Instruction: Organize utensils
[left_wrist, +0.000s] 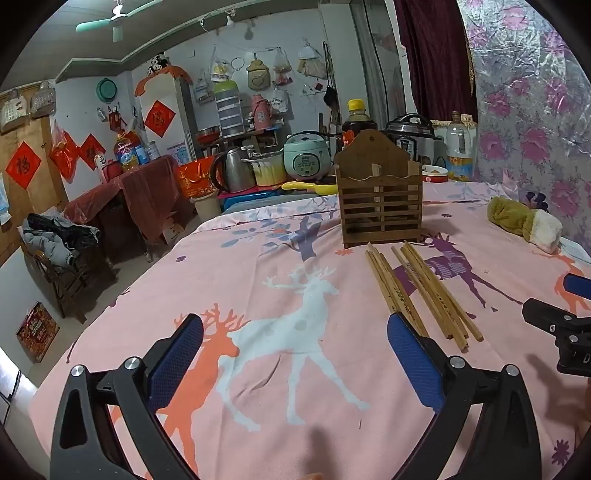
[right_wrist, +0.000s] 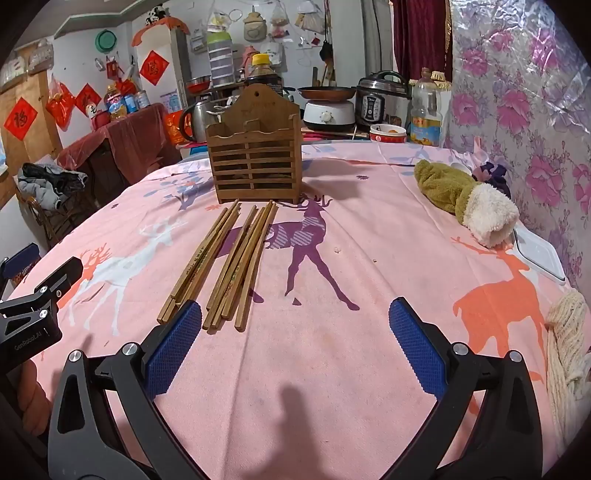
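Loosely heaped slim wooden chopsticks (right_wrist: 225, 262)

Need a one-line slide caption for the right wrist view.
Right gripper open and empty above loose wooden chopsticks lying before the slatted wooden holder on the deer-print cloth.

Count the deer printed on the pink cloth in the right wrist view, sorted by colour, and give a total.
White deer: 1
Purple deer: 1
Orange deer: 2 (the second one partly behind the white one,)
Total: 4
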